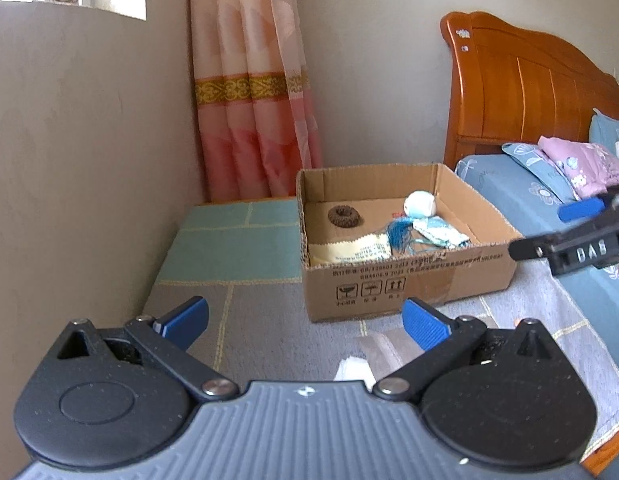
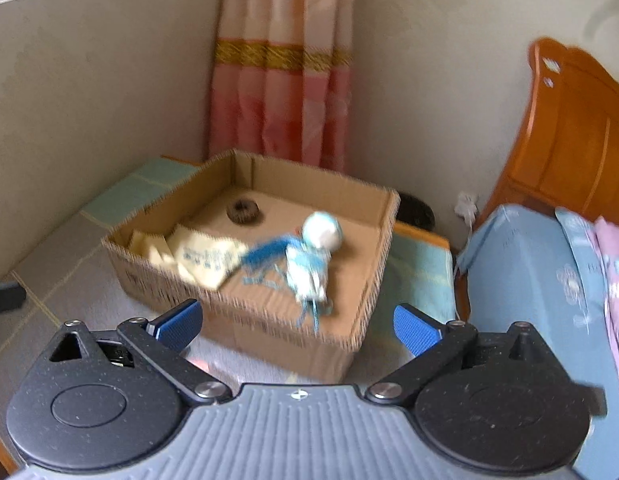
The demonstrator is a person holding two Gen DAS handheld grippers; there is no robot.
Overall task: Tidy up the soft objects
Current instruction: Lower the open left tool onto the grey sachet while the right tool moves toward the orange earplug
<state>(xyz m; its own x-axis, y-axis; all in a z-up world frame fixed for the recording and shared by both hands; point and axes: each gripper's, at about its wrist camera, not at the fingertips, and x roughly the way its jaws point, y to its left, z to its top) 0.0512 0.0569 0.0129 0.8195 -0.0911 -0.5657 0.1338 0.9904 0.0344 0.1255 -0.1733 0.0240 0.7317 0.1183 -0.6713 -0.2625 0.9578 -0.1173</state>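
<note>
An open cardboard box (image 1: pixel 409 276) stands on a grey and green patchwork mat. In it lie a blue and white rag doll (image 1: pixel 419 204), a brown ring-shaped scrunchie (image 1: pixel 343 216) and a pale yellow packet (image 1: pixel 353 254). My left gripper (image 1: pixel 305 322) hovers before the box's front wall, open, with nothing between its fingers. My right gripper (image 2: pixel 297 325) is open above the box's near corner and holds nothing. The doll (image 2: pixel 319 232), blurred, lies in the box (image 2: pixel 269 344) beyond it, beside the scrunchie (image 2: pixel 243 211) and packet (image 2: pixel 207 258). In the left wrist view the right gripper (image 1: pixel 549 229) reaches in from the right.
A white scrap and a clear plastic piece (image 1: pixel 357 364) lie on the mat (image 1: pixel 237 248) just under my left gripper. A bed with a blue sheet (image 1: pixel 505 184), a folded pink cloth (image 1: pixel 581 164) and a wooden headboard (image 1: pixel 521 80) stands right. A wall and a pink curtain (image 1: pixel 253 100) close off the back.
</note>
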